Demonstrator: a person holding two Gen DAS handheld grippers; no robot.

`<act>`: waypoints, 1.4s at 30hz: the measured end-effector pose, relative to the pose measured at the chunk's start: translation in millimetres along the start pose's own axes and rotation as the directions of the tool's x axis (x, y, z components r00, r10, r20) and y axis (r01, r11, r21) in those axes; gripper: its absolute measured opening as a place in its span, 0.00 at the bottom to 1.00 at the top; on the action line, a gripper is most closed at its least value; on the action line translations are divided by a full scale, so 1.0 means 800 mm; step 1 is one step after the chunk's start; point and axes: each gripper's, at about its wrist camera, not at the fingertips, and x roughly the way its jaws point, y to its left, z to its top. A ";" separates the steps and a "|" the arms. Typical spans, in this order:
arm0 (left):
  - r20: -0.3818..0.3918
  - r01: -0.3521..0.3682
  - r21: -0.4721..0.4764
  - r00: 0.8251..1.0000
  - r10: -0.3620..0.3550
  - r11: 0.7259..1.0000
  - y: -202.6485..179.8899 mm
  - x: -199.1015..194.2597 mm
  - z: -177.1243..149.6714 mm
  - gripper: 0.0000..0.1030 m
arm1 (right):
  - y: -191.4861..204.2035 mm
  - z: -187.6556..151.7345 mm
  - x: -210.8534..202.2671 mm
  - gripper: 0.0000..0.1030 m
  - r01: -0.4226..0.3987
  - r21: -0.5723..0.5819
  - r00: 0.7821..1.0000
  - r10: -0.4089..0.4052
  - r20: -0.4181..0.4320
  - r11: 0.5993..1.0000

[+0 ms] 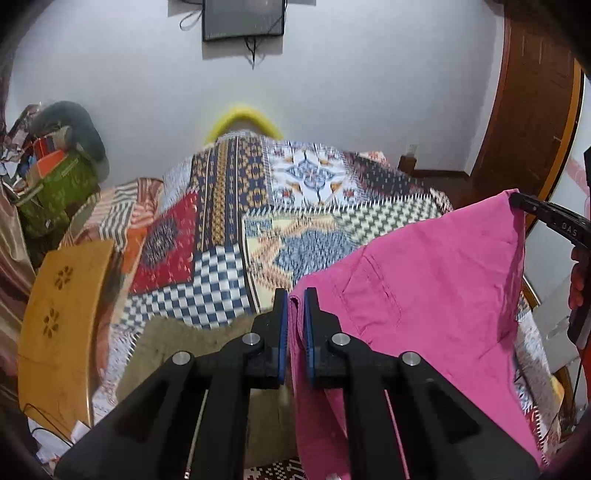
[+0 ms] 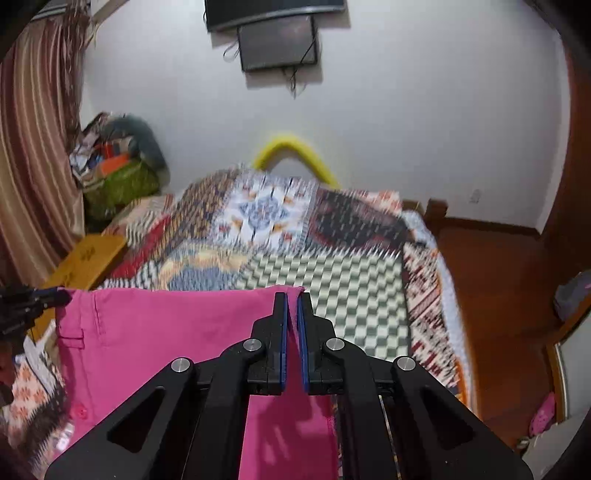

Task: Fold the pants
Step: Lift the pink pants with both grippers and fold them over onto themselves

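The pink pants (image 1: 436,280) hang stretched between both grippers above a bed with a patchwork quilt (image 1: 229,229). My left gripper (image 1: 295,299) is shut on one corner of the waistband. My right gripper (image 2: 293,301) is shut on the other corner; it also shows in the left wrist view (image 1: 517,201) at the far top corner of the cloth. The pants (image 2: 177,332) show a belt loop and a button in the right wrist view. The left gripper (image 2: 55,297) appears at that view's left edge. The legs hang down out of sight.
The quilt (image 2: 332,280) covers the bed below. A yellow wooden stool (image 1: 62,317) stands at the bed's left. A pile of bags and clutter (image 1: 55,177) sits in the far left corner. A wooden door (image 1: 535,110) and floor (image 2: 498,295) are at right. A screen (image 1: 243,18) hangs on the wall.
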 end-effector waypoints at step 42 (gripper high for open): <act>-0.148 0.209 0.004 0.967 -0.206 0.978 -0.049 -0.172 -0.200 0.06 | 0.024 -0.187 -0.198 0.04 -0.052 0.136 0.988 0.071 -0.138 0.989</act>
